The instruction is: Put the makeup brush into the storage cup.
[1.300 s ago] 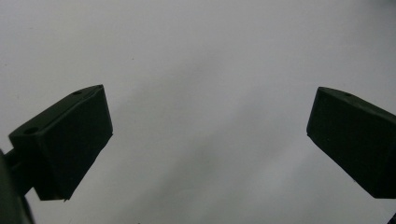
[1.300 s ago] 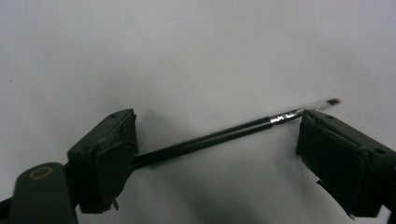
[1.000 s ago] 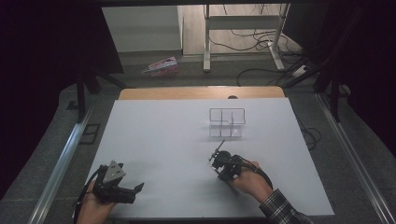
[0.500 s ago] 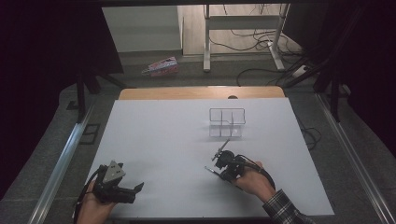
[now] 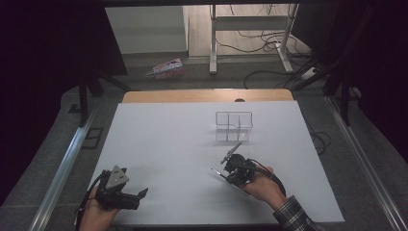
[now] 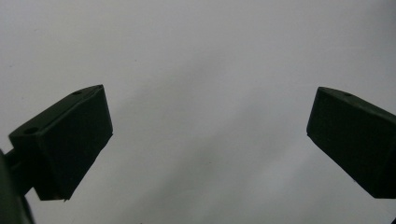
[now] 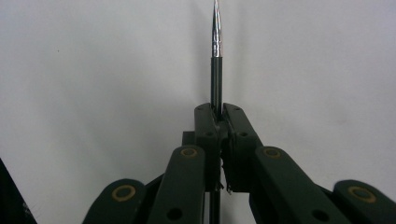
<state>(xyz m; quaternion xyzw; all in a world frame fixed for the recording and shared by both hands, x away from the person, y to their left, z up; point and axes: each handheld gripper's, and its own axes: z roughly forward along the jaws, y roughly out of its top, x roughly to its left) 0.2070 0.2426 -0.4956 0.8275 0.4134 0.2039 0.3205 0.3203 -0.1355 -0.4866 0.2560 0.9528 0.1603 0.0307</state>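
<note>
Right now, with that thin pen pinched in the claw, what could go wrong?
The right gripper clamps the pen low on its shaft, so the long free end could swing or slip. The clear organizer has narrow compartments, so the tip might catch a wall and tip it. The left gripper rests open, far off, unable to steady it.

No words or numbers can be read. The pink box [image 5: 166,69] on the floor is too blurry.

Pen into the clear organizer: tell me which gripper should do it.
Right, most likely. The right gripper is shut on the pen and sits just in front of the clear organizer. The left gripper is open, holds nothing, and is farther away at the table's near edge.
</note>
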